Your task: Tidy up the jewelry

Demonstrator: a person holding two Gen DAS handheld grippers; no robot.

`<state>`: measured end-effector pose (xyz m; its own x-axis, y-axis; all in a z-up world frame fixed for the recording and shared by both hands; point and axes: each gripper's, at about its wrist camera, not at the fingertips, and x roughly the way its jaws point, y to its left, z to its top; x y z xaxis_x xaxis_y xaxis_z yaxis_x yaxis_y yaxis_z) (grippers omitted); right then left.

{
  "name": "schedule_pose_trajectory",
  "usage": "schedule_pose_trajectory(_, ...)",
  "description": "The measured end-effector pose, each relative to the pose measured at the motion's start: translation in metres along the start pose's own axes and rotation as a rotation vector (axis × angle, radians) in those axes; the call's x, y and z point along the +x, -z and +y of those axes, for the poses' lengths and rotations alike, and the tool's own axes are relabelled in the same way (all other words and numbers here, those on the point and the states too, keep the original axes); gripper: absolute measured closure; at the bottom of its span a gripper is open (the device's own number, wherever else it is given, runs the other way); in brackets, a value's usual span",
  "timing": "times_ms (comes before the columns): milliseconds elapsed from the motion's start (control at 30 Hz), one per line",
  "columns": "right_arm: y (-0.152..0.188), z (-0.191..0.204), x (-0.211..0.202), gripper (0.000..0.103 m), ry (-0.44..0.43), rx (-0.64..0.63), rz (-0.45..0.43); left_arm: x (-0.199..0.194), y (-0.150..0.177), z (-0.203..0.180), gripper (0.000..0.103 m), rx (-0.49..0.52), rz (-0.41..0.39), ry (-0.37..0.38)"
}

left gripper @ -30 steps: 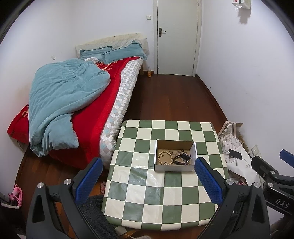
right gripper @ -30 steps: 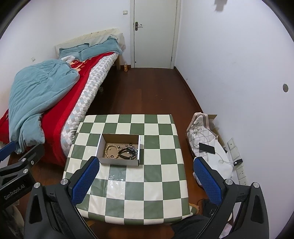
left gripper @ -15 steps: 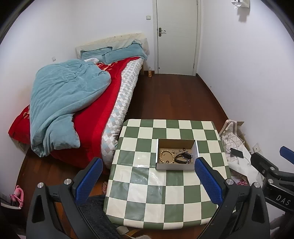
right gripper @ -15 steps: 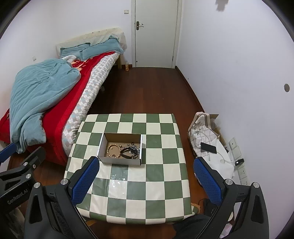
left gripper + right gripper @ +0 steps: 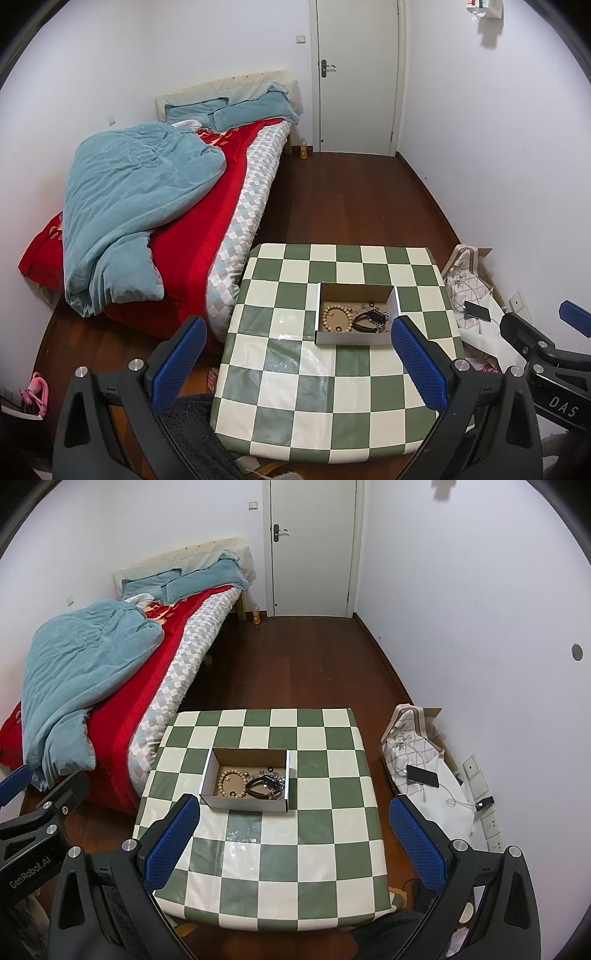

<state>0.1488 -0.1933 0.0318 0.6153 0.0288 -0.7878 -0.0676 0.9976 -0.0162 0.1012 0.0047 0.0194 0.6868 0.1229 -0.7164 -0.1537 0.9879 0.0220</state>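
Observation:
A shallow cardboard box [image 5: 355, 314] [image 5: 246, 782] sits on a green and cream checkered table [image 5: 325, 391] [image 5: 280, 864]. In the box lie a wooden bead bracelet [image 5: 337, 318] [image 5: 232, 782], a dark cord bracelet [image 5: 365, 320] [image 5: 260, 787] and some small metal pieces. My left gripper [image 5: 295, 362] is open and empty, held high above the table's near left part. My right gripper [image 5: 293, 838] is open and empty, held high above the table's near edge. Each gripper shows at the side of the other's view.
A bed [image 5: 177, 206] with a red cover and a teal quilt stands left of the table. A white bag with a phone [image 5: 423, 776] on it lies on the floor at the right by the wall. A closed door [image 5: 356, 74] is at the far end.
Both views have drifted slightly: the table and box sit a little lower and further away in the frames. Both grippers stay open and empty.

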Motion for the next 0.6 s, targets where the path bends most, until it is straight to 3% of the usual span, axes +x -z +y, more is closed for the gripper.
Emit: schedule_pose_trajectory(600,-0.0026,0.0028,-0.0020,0.000,0.000,0.007,-0.004,-0.0038,-0.0061,-0.0045,0.001,0.005,-0.012,-0.002)
